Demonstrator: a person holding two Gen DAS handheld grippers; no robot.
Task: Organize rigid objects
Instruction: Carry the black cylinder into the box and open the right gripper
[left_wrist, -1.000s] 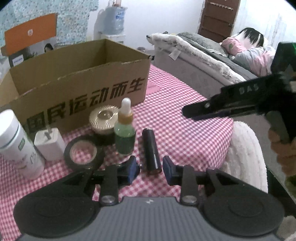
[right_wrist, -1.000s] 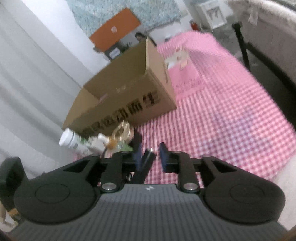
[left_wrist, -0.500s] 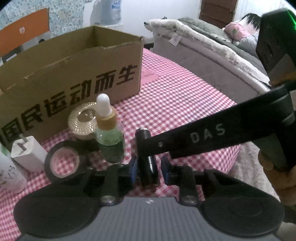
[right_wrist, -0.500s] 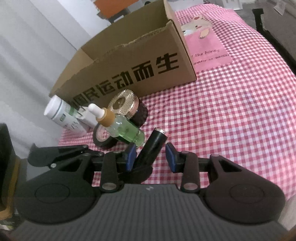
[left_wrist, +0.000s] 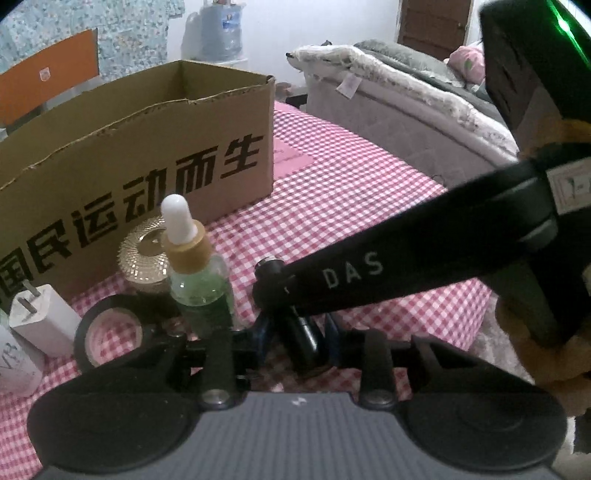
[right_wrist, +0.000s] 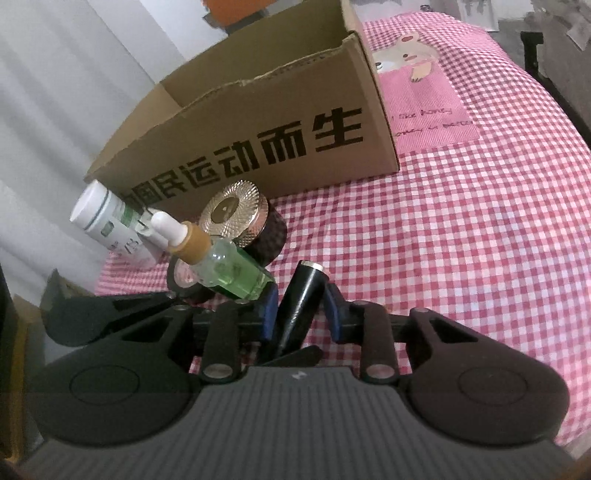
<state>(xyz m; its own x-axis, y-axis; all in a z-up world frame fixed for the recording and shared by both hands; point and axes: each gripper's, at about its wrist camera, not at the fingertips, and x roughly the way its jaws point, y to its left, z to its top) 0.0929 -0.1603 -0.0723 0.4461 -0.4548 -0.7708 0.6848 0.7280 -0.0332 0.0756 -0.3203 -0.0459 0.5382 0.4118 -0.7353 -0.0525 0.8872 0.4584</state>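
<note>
One black cylinder (right_wrist: 300, 302) lies on the checked tablecloth (right_wrist: 461, 240), between the jaws of both tools. Left gripper (left_wrist: 295, 330) is opening, right gripper (right_wrist: 300, 314) closing; neither visibly clamps it. Beside it stands a green dropper bottle (left_wrist: 201, 280), before the cardboard box (left_wrist: 147, 155).

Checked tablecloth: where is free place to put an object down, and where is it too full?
Free: the checked tablecloth right of the black tube, in front of the cardboard box. Crowded: the dropper bottle, gold-lid jar and tape roll stand close together.
</note>
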